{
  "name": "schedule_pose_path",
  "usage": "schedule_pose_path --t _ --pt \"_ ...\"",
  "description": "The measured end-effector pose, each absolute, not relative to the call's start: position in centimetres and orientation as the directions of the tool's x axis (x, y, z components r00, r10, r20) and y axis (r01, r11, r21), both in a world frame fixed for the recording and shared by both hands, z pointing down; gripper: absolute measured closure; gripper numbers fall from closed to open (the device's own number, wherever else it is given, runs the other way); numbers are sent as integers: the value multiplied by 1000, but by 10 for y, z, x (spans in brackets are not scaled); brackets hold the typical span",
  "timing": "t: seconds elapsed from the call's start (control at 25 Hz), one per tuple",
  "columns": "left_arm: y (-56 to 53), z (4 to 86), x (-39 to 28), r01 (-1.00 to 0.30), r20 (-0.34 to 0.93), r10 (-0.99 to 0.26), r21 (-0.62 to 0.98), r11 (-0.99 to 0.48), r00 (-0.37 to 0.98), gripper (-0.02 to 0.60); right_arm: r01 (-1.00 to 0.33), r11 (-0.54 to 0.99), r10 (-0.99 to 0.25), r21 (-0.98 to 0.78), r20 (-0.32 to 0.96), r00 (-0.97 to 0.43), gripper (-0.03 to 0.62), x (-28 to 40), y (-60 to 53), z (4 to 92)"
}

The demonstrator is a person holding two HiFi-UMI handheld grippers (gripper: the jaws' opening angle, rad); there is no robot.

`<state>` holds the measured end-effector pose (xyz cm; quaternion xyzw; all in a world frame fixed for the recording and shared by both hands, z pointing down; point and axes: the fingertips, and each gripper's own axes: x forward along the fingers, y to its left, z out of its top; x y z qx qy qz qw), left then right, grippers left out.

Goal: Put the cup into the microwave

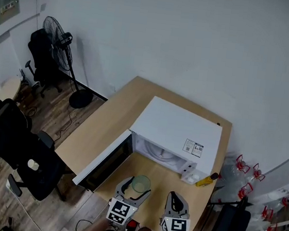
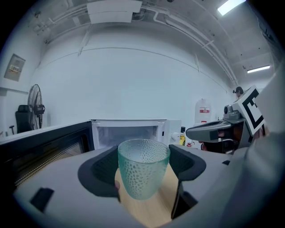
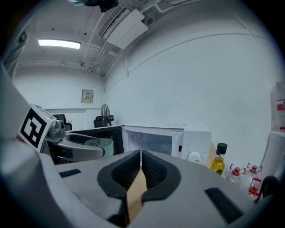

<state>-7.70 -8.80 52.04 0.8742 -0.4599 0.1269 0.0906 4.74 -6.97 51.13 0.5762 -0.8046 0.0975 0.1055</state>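
Pinching cup (image 2: 143,174) between its jaws, left gripper (image 2: 143,161); right gripper (image 3: 140,171) pressed together.

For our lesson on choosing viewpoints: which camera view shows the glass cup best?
The left gripper view: the glass cup shows whole, close, inside the left tool. The head view shows it small from above; the right gripper view, only its top.

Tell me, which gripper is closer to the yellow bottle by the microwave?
Right. The right gripper sits near the yellow bottle, to its left; the left gripper, holding the cup, is farther to the left.
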Motion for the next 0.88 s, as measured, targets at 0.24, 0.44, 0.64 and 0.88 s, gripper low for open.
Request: schedule_pose_path --t 0.24,0.44,0.64,0.88 --pt "-117 519 -69 -830 304 -785 31 -557 539 216 -946 319 -903 -52 285 -320 569 56 -98 517" --pt "-146 526 -62 -833 311 -786 35 -553 534 215 -944 323 -897 -70 296 -329 569 60 -125 528" --pt "-175 538 -53 -832 325 -780 47 -552 536 216 -940 329 -889 -86 308 -339 569 65 -150 537" --pt "-209 553 -46 -833 327 -779 51 -551 536 215 -938 329 -881 -114 320 -348 569 64 -170 549"
